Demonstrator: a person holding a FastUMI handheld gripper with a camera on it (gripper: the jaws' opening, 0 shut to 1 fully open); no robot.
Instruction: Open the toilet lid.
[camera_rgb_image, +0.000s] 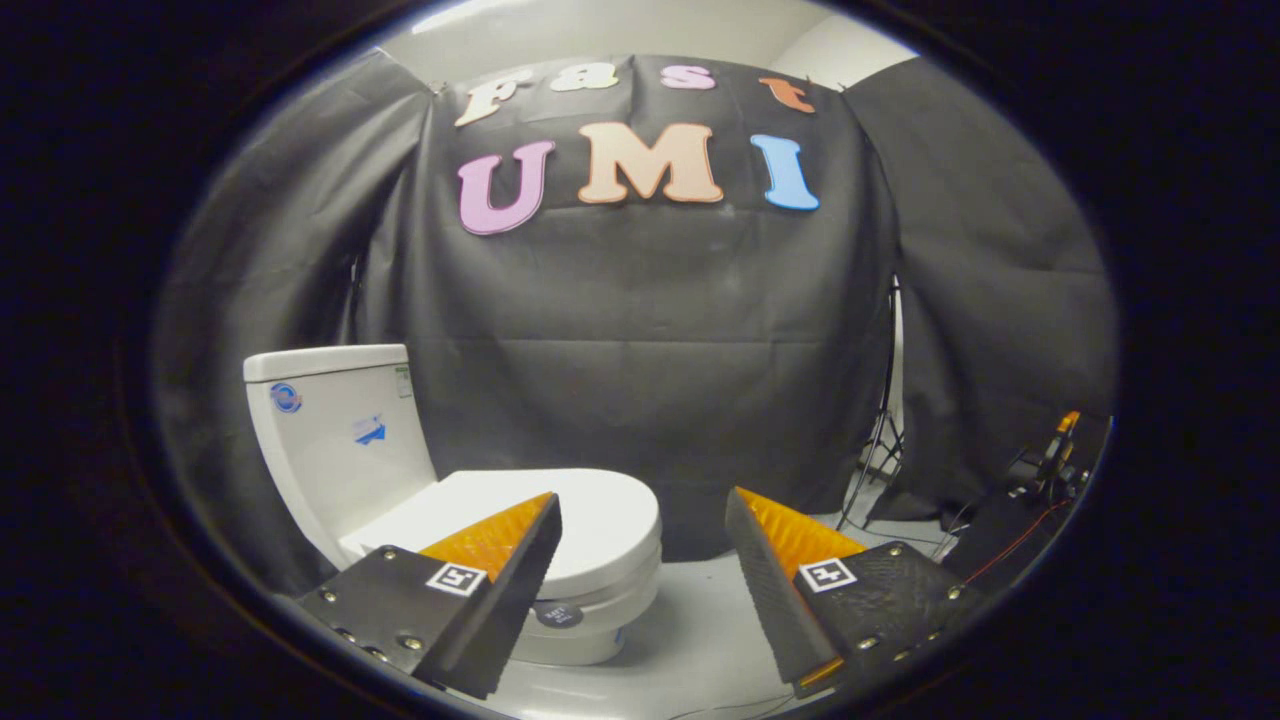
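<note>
Hovering with nothing between its fingers, the gripper (640, 540) is seen spread wide. The toilet (560, 590) is found ahead at ten o'clock, its lid (590, 520) lying flat and closed, partly covered by the left finger (500, 590). The tank (335, 440) is set behind it.
</note>
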